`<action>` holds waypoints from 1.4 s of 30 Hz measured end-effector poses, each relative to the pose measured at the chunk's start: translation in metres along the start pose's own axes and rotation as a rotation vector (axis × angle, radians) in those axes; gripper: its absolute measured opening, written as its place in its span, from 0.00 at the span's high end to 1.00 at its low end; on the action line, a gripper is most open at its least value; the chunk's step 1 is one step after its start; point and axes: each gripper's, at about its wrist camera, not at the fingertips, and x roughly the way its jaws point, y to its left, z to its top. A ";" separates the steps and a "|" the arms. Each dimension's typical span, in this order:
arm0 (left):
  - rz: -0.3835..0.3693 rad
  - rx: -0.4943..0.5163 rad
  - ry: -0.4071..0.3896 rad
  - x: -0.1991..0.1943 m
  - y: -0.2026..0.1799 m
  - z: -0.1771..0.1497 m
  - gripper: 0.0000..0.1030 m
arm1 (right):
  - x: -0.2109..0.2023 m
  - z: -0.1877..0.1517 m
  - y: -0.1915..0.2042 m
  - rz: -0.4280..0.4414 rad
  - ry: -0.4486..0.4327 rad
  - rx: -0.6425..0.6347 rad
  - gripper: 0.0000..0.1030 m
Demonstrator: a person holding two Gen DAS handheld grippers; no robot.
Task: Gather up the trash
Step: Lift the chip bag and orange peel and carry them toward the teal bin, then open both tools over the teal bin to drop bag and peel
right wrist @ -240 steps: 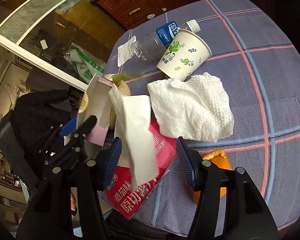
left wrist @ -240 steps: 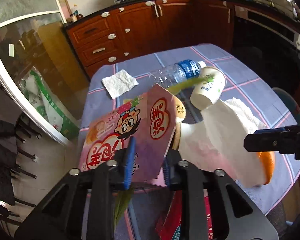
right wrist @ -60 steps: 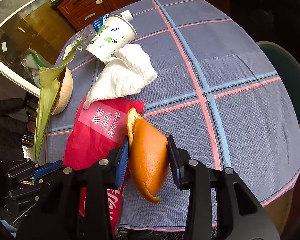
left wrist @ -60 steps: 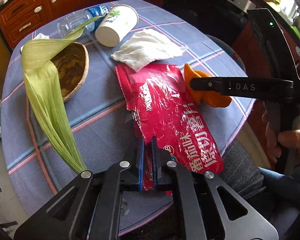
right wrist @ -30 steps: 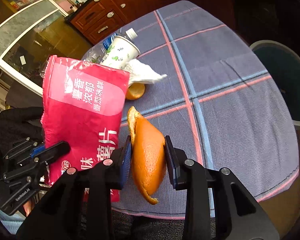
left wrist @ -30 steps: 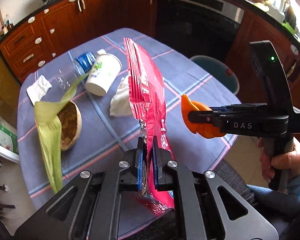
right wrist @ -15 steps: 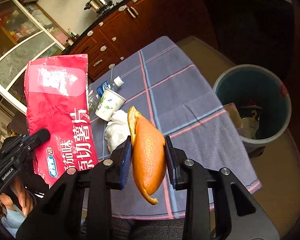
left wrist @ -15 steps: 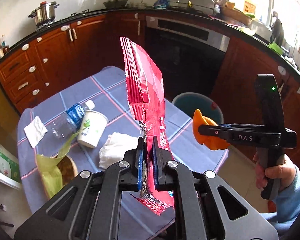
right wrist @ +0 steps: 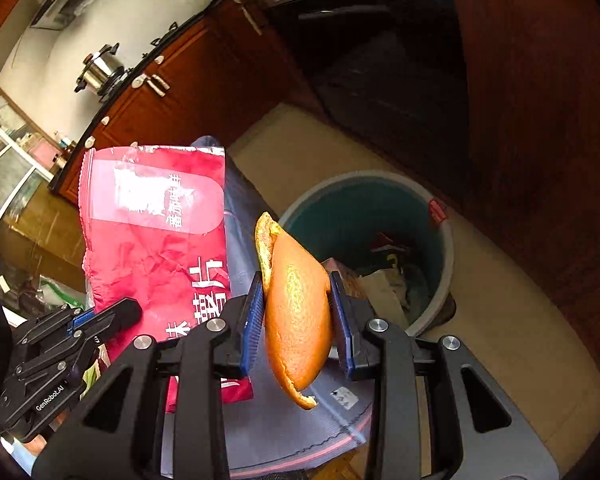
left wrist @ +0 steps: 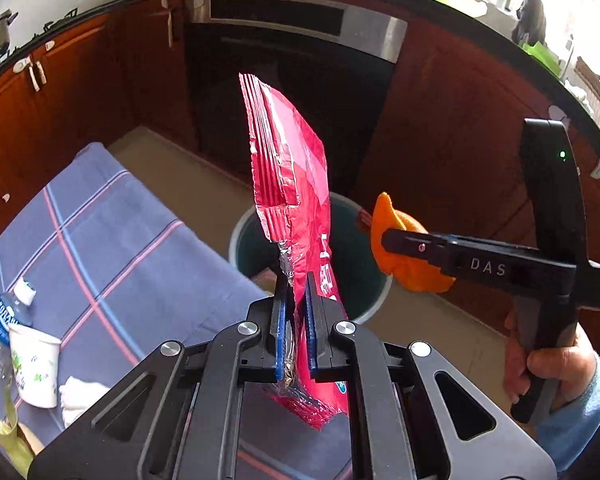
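Note:
My left gripper (left wrist: pixel 294 304) is shut on a red snack bag (left wrist: pixel 288 176), which stands upright in the air in front of the round teal bin (left wrist: pixel 236 236) on the floor. In the right wrist view the same red snack bag (right wrist: pixel 156 240) hangs at the left in the left gripper (right wrist: pixel 100 320). My right gripper (right wrist: pixel 298 292) is shut on a piece of orange peel (right wrist: pixel 296 312), held above the table's edge with the bin (right wrist: pixel 446 252) just beyond it. The peel (left wrist: pixel 384 216) and right gripper (left wrist: pixel 388 238) also show at the right of the left wrist view, beside the bin's rim.
The table with its blue checked cloth (left wrist: pixel 112 240) lies to the left, bearing a paper cup (left wrist: pixel 34 368), a plastic bottle (left wrist: pixel 2 320), a white tissue (left wrist: pixel 78 394) and a green husk (left wrist: pixel 4 432). The bin holds paper and wrappers (right wrist: pixel 380 276). Wooden cabinets (left wrist: pixel 440 140) and an oven (left wrist: pixel 292 68) stand behind.
Both grippers have swung to the right, off the table and toward the bin, carrying the bag and the peel. The bin now fills the middle of both views.

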 end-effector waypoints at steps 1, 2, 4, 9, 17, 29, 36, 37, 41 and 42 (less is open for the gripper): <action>-0.004 -0.003 0.008 0.011 -0.002 0.005 0.92 | 0.008 0.003 -0.008 -0.009 0.012 0.013 0.71; -0.004 -0.004 0.019 0.022 -0.003 0.010 0.92 | 0.015 0.006 -0.014 -0.014 0.023 0.023 0.71; -0.002 -0.004 0.054 0.045 -0.005 0.016 0.92 | 0.031 0.009 -0.027 -0.024 0.053 0.043 0.71; -0.004 -0.007 0.146 0.098 -0.005 0.017 0.91 | 0.070 0.012 -0.047 -0.037 0.118 0.081 0.71; -0.033 0.000 0.232 0.143 -0.008 0.018 0.62 | 0.100 0.021 -0.059 -0.034 0.161 0.112 0.41; -0.007 -0.011 0.231 0.131 0.000 0.013 0.29 | 0.103 0.025 -0.051 -0.015 0.163 0.179 0.16; -0.009 -0.007 0.186 0.104 0.000 0.007 0.23 | 0.088 0.017 -0.042 -0.011 0.154 0.166 0.16; -0.008 -0.008 0.178 0.099 0.001 0.006 0.22 | 0.085 0.016 -0.039 -0.010 0.152 0.162 0.16; -0.005 -0.025 0.153 0.079 0.010 0.000 0.20 | 0.073 0.010 -0.028 -0.006 0.144 0.142 0.16; -0.005 -0.030 0.147 0.074 0.012 -0.002 0.20 | 0.071 0.009 -0.023 -0.005 0.142 0.135 0.16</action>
